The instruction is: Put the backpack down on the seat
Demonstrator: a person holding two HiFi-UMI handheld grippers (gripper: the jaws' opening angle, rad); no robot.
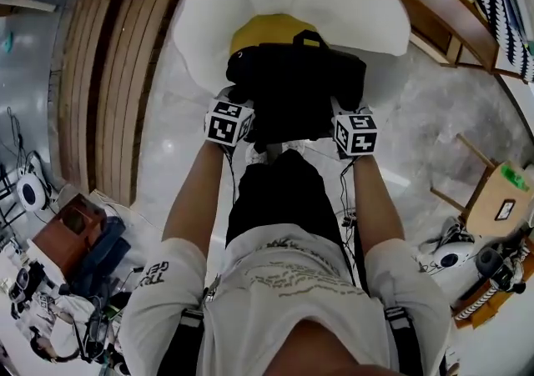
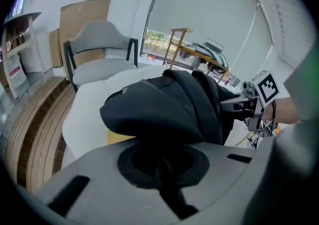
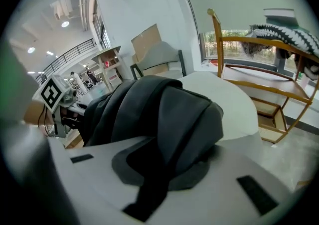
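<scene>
White printed T-shirt (image 1: 292,283), black shorts (image 1: 279,195), black-and-white marker cubes (image 1: 229,122)

**White padded seat** (image 1: 209,24) of an armchair, standing on a grey marbled floor (image 1: 417,107). A yellow cushion (image 1: 265,30) lies on the seat, towards its back. A black backpack (image 1: 296,87) covers the cushion's near edge and the front of the seat. Whether its weight rests on the seat cannot be told. On the floor to the left of the seat is a slatted wooden platform (image 1: 104,66). To the right, well apart, stands a small wooden stool (image 1: 492,195).
</scene>
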